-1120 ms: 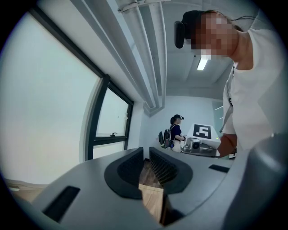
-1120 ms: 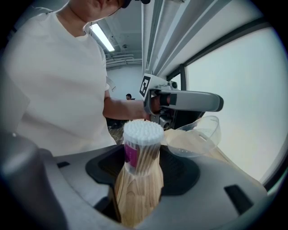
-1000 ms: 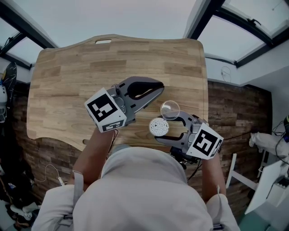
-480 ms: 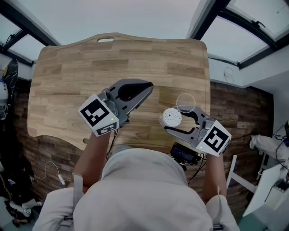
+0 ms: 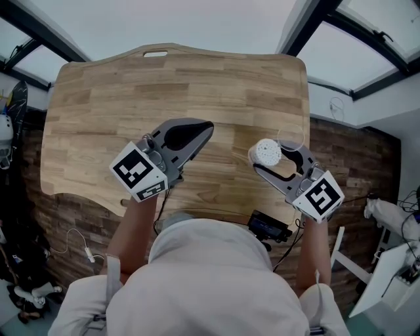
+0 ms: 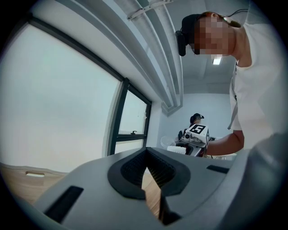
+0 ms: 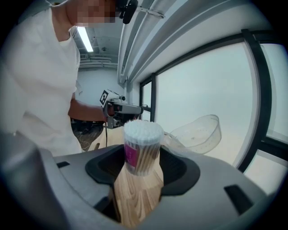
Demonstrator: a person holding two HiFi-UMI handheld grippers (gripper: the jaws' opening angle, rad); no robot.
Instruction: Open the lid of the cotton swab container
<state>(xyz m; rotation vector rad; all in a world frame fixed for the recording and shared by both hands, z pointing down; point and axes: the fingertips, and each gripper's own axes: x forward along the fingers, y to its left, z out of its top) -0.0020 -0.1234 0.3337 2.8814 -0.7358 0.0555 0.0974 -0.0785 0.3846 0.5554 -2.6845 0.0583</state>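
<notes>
The cotton swab container (image 5: 268, 152) is a clear round tub packed with white-tipped swabs, held above the right side of the wooden table (image 5: 118, 92). My right gripper (image 5: 277, 157) is shut on its body. Its clear lid (image 5: 291, 139) stands flipped open, hanging off the far side. In the right gripper view the container (image 7: 141, 143) stands upright between the jaws, with the open lid (image 7: 198, 132) to its right. My left gripper (image 5: 207, 127) is shut on nothing, left of the container and apart from it. In the left gripper view its jaws meet (image 6: 146, 173).
The table has a handle slot (image 5: 156, 54) at its far edge. Its right edge runs just beyond the right gripper. A black device (image 5: 269, 228) hangs by the near edge. Dark window frames (image 5: 315, 20) cross the floor-level glass around the table.
My right gripper has carried the container rightward and away from the left gripper. The left gripper has drifted left and slightly back toward the person, jaws together.
</notes>
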